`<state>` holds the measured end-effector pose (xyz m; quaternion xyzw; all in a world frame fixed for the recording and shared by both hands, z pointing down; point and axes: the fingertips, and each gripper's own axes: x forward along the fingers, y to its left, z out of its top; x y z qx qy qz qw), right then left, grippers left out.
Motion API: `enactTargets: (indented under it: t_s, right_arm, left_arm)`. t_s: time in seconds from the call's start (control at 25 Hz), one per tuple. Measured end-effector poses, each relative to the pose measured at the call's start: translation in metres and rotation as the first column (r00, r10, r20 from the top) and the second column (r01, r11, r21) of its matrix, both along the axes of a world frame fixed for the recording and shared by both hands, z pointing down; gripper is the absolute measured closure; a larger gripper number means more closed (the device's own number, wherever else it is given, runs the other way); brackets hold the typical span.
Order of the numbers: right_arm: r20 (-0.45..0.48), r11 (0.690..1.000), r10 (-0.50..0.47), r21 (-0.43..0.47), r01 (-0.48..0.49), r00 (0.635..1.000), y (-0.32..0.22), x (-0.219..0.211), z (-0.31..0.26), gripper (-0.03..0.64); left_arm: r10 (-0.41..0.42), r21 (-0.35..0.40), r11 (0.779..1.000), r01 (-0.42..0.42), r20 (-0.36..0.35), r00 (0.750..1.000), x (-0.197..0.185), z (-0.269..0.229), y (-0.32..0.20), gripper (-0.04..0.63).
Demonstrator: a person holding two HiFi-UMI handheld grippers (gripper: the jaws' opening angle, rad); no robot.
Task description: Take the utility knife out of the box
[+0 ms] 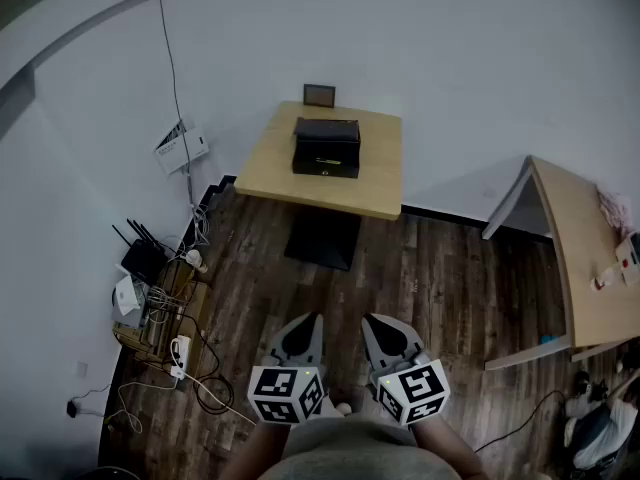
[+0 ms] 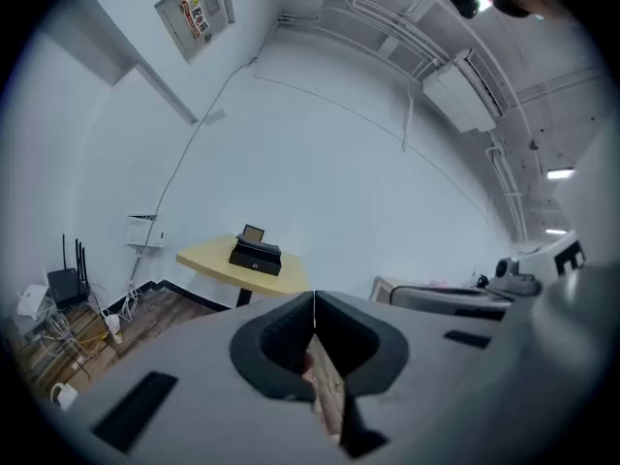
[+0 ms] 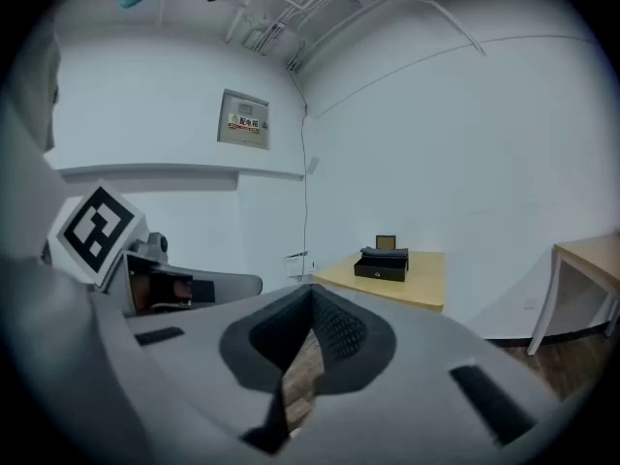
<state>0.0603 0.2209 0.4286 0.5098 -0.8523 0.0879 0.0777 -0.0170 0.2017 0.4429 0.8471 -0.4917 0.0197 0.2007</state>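
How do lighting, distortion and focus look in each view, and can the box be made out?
Head view: dim, flat light, walls bowed; black box small but distinct. Left gripper view: heavy fisheye, dark corners, ceiling lamp glaring; left tool looms soft. Right gripper view: same fisheye; box tiny, right tool blurred up close.

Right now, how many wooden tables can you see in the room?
2. The far table stands straight ahead with the black box on it; the side table is at the right edge, partly cut off. Others may lie out of view.
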Motion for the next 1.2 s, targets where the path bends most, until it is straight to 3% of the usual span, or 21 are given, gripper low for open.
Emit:
enactTargets:
  t_s: [0.2,0.44,1.2]
  right_arm:
    - [0.017,1.0,-0.008,0.004,0.008,1.0,0.042,0.002,-0.002,0.617]
    - [0.013,0.999,-0.044,0.033,0.044,0.999,0.063,-0.002,-0.013,0.617]
    - [0.061,0.995,-0.084,0.057,0.08,0.995,0.063,0.007,-0.024,0.617]
  left_arm:
    - [0.002,-0.012,1.0,-0.003,-0.032,0.999,0.002,-0.001,0.044,0.591]
    - [0.025,0.002,1.0,-0.025,-0.021,0.999,0.006,-0.009,0.065,0.592]
    - [0.002,0.002,1.0,-0.002,-0.029,1.0,0.018,-0.013,0.067,0.591]
